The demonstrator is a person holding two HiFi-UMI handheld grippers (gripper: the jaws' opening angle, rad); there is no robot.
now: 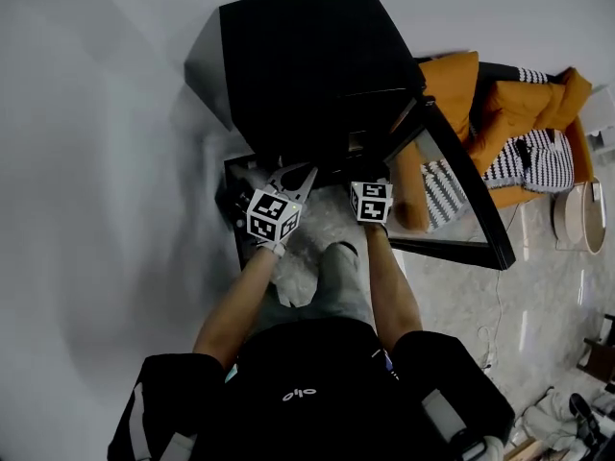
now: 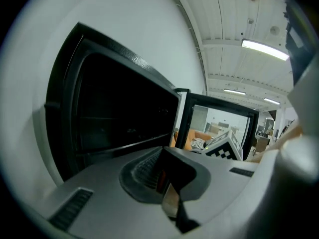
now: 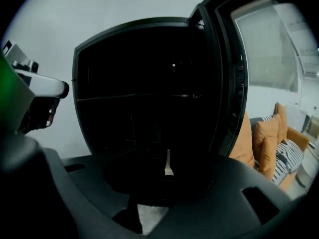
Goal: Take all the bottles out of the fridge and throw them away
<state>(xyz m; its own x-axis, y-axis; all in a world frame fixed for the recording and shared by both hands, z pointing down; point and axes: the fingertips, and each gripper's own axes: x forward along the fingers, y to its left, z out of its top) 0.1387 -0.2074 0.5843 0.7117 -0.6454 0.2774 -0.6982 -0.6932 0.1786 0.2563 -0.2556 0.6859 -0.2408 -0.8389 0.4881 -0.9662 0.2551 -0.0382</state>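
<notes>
The black fridge [image 1: 307,65] stands with its glass door [image 1: 461,200] swung open to the right. Its inside [image 3: 144,93] is dark, with shelves faintly showing, and I can make out no bottle in any view. My left gripper [image 1: 291,179], grey-white, is held in front of the fridge's lower left; its jaws [image 2: 167,193] are shut with nothing seen between them. My right gripper [image 1: 369,175], black, is at the fridge's lower opening beside it. Its jaws [image 3: 167,166] stand a little apart with only a slit of light floor showing between them.
A dark open-topped container [image 1: 236,185] sits on the floor left of the fridge, under my left gripper. Right of the door are an orange sofa [image 1: 519,113] with striped cushions and a round white table [image 1: 579,217]. A white wall is behind the fridge.
</notes>
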